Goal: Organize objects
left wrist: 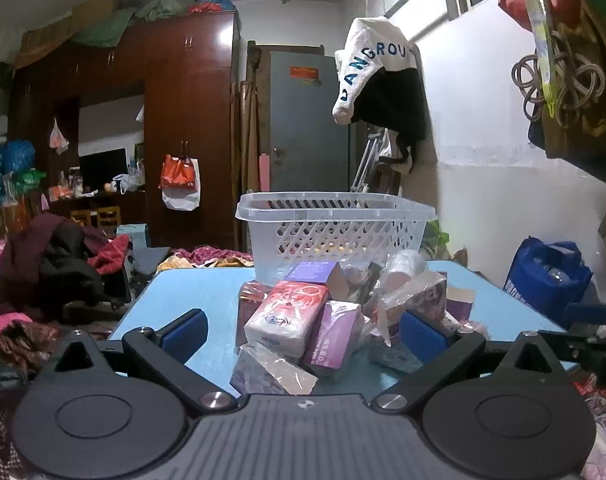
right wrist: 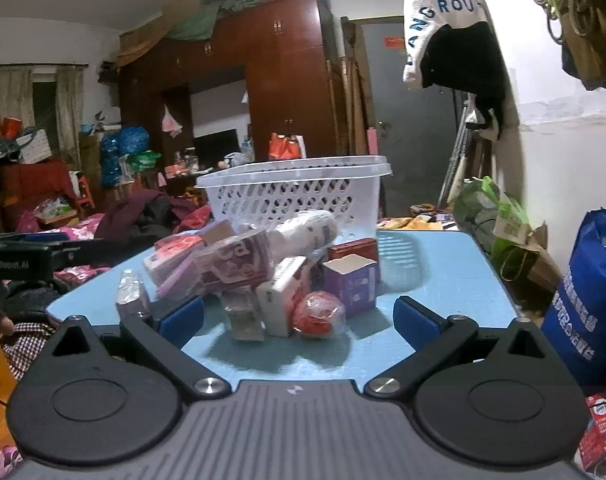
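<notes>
A heap of small packs lies on a blue table (left wrist: pixel 207 292) (right wrist: pixel 443 276) in front of a clear lattice basket (left wrist: pixel 335 232) (right wrist: pixel 295 192). In the left wrist view the heap holds a red-and-white tissue pack (left wrist: pixel 287 316), a purple box (left wrist: pixel 335 332) and crinkled clear wrappers. My left gripper (left wrist: pixel 303 334) is open, its blue pads either side of the heap's near end, not touching. In the right wrist view a red wrapped ball (right wrist: pixel 319 314), an open purple box (right wrist: pixel 351 284) and a white pack (right wrist: pixel 281 300) lie nearest. My right gripper (right wrist: pixel 299 318) is open just short of them.
Past the table stand a dark wooden wardrobe (left wrist: pixel 175 120) and a grey door (left wrist: pixel 307 120). Clothes hang on the white wall (left wrist: pixel 383 92) at right. A blue bag (right wrist: pixel 591 300) sits beside the table's right edge. Piled clothes (left wrist: pixel 51 268) lie to the left.
</notes>
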A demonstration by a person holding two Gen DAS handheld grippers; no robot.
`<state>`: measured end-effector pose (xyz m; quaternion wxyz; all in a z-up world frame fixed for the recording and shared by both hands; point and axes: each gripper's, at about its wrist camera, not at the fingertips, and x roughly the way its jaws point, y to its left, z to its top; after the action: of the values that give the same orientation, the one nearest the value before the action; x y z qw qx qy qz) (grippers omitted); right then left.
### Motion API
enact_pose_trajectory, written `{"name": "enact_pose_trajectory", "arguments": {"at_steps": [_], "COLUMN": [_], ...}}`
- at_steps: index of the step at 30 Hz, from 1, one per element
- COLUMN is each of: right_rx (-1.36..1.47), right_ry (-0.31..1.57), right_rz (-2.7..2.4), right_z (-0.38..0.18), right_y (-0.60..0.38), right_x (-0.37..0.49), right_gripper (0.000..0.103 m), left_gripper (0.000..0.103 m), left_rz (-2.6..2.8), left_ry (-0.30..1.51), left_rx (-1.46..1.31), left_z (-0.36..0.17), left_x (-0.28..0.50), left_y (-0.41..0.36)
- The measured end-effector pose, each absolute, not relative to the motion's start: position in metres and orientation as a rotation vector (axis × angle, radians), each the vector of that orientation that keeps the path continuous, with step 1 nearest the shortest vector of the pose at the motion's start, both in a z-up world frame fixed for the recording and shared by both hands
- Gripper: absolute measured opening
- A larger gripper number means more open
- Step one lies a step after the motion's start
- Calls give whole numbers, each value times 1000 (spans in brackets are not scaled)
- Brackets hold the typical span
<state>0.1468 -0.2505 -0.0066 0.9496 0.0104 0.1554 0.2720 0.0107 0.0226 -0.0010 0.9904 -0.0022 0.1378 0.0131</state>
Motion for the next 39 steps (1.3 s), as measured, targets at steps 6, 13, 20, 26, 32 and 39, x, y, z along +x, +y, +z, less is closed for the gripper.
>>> {"name": "enact_pose_trajectory", "arguments": {"at_steps": [6, 13, 20, 26, 32, 39], "right_rx": [31, 63, 95, 82, 73, 84], "right_ry": [317, 314, 303, 292, 291, 290], "right_rz": [569, 596, 601, 590, 589, 586], "right_z": [-7, -6, -6, -4, -4, -5], "right_y": [-254, -260, -265, -266, -265, -266], "right_x": [145, 146, 146, 144, 143, 145], "right_gripper": [103, 103, 103, 103, 103, 103], "left_gripper": [103, 103, 103, 103, 103, 103], "left_rz": [20, 24, 24, 21, 27, 25], "left_ry": [286, 289, 291, 293, 290, 291], "left_rx": [5, 18, 27, 33, 34, 31], "left_z": [-1, -3, -3, -4, -4, -5], "left_x": [13, 12, 12, 12, 13, 13], "left_y": [21, 19, 17, 14, 14, 15]}}
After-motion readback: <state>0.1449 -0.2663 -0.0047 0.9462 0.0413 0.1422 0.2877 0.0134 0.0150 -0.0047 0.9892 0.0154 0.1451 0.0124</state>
